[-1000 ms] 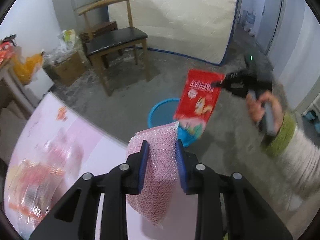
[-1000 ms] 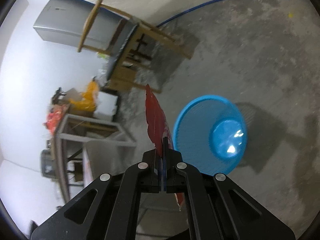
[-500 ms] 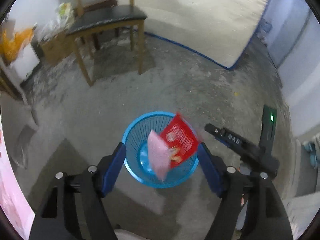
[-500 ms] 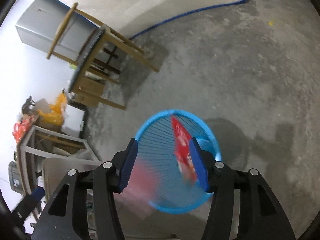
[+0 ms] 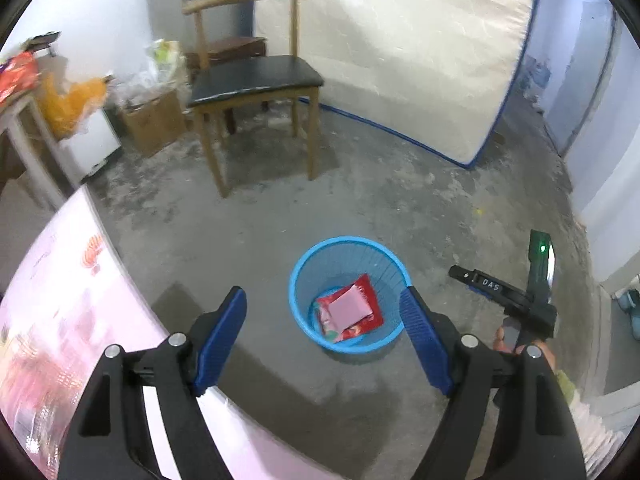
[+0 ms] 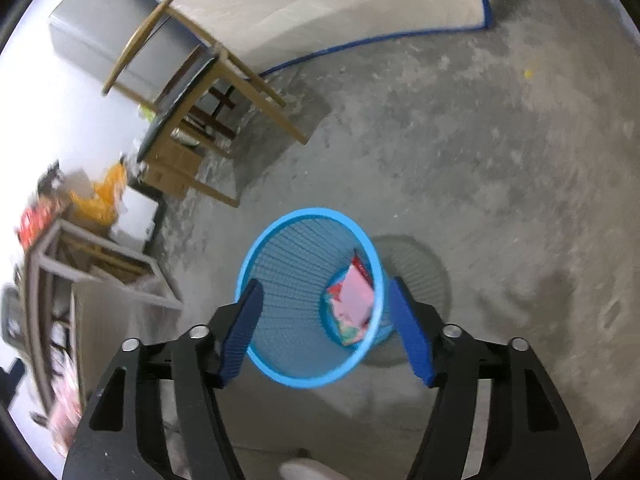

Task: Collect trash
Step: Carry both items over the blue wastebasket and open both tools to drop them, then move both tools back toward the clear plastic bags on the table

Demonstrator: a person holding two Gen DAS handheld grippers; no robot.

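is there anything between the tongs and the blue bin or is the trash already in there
Nothing visible stands in the way. Both tongs, left and right, have just been opening and hang empty above the blue bin. The red wrapper and pink cloth already lie inside it.

The left gripper (image 5: 322,334) fills the lower part of the left wrist view: two matte black arms that fork upward, each with triangular cut-outs and two round silver screw heads near the top. Its fingers (image 5: 222,334) carry ribbed blue pads on their inner faces. The right gripper (image 6: 326,330) is built the same way in the lower half of the right wrist view, with black forked arms, silver screws and ribbed blue pads. At the right edge of the left wrist view it shows from the side as a black bar with white lettering and an upright black plate bearing a lit green light. Below it, a green cuff (image 5: 566,384) ends a pale knitted sleeve.
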